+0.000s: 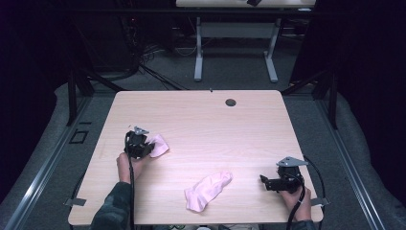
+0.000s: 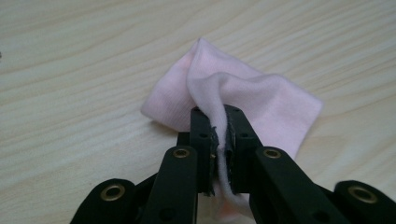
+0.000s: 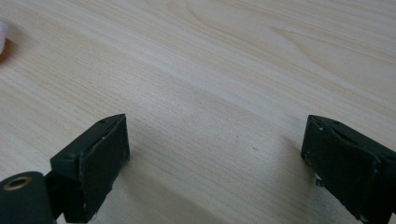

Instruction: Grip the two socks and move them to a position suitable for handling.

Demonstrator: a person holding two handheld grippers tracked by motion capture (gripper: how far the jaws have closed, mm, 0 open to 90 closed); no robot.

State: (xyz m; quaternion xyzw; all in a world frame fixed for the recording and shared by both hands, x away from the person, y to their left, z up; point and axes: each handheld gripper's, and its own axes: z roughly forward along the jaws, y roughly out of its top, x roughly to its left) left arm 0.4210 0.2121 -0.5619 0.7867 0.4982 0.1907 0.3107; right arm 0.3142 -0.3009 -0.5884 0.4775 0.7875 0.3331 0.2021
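Clamped on a raised fold of the small pink sock (image 2: 233,93) at the tabletop's (image 1: 201,124) left side, my left tool (image 2: 219,140) should lift slowly, while my right tool (image 3: 215,158) waits open.

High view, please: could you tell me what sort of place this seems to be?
Probably a lab or recording workspace: a light wooden table on grey carpet, dark curtains around, cables behind, another white-legged desk beyond.
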